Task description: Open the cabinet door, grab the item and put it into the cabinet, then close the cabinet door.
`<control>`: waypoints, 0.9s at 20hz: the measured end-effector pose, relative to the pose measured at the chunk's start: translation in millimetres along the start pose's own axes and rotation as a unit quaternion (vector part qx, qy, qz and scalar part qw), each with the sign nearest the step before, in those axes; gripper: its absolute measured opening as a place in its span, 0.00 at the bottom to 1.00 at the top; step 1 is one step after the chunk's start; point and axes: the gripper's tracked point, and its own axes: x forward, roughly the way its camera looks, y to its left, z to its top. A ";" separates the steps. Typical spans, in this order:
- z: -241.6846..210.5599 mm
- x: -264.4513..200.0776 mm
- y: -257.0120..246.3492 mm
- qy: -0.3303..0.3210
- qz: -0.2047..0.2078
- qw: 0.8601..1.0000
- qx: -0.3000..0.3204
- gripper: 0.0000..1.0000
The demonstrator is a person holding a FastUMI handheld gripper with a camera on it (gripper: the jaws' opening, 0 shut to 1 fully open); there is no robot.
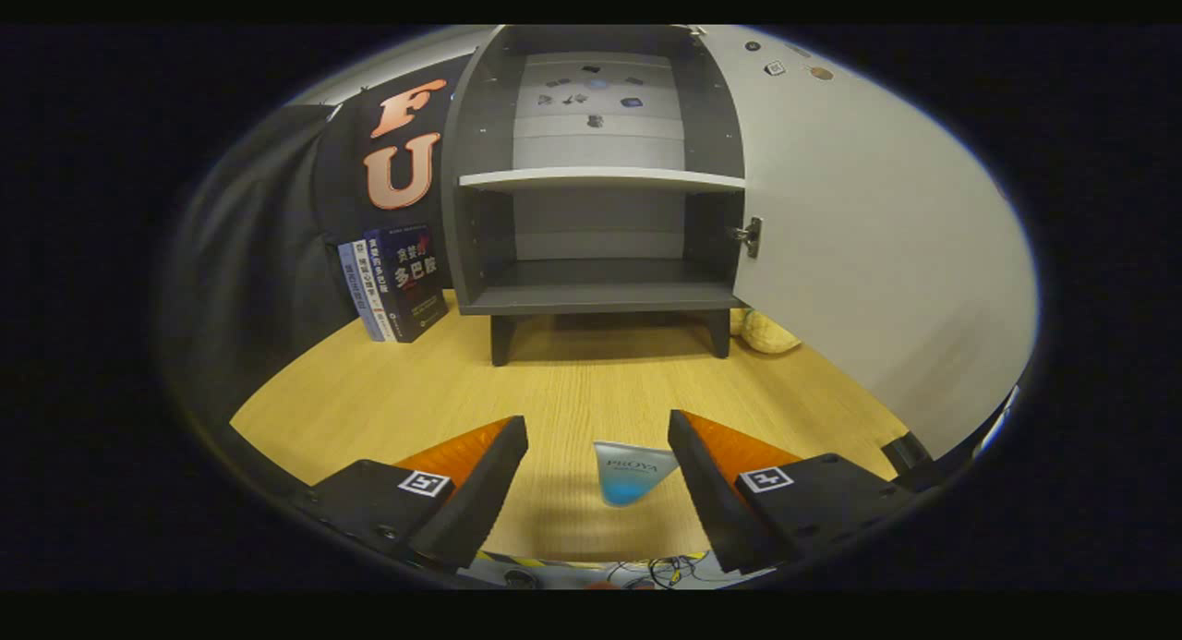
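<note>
The claw (598, 437) is spread wide above the light wooden tabletop (369, 391), its two fingers well apart and pressing on nothing. Between the fingers, nearer the right one, lies a small translucent blue-and-white tube (629, 474) with printed lettering, resting on the wood; whether the right finger touches it cannot be told. Beyond the fingers stands a dark grey cabinet (476, 206) on short legs, its pale grey door (877, 252) swung fully open to the right on a metal hinge (750, 236). Inside, a light-coloured shelf (600, 179) divides the cabinet into an upper and a lower compartment. The lower compartment holds nothing on its dark floor. The upper compartment shows several small dark shapes (591, 95) against its pale back panel; they are too small to identify, and whether they are fixed to the panel or resting there cannot be told. The tube lies outside the cabinet, well in front of it. Just left of the cabinet, a few books (395, 284) stand upright on the tabletop, the outermost with a dark blue cover, leaning against the black cloth wall. Low behind the open door, beside the cabinet's right leg, sits a soft yellowish object (768, 333), partly hidden. At the near edge of the tabletop, under the fingers, some tangled cables (660, 571) are visible.
</note>
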 end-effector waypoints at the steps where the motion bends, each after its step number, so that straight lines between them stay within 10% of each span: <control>1: 1.7 0.7 -3.6 -0.004 -0.008 1.000 0.003 0.99; 14: -62.4 16.7 -11.4 0.062 -0.014 0.997 0.039 0.96; 18: -50.9 11.8 -13.9 0.091 -0.006 0.994 0.058 0.58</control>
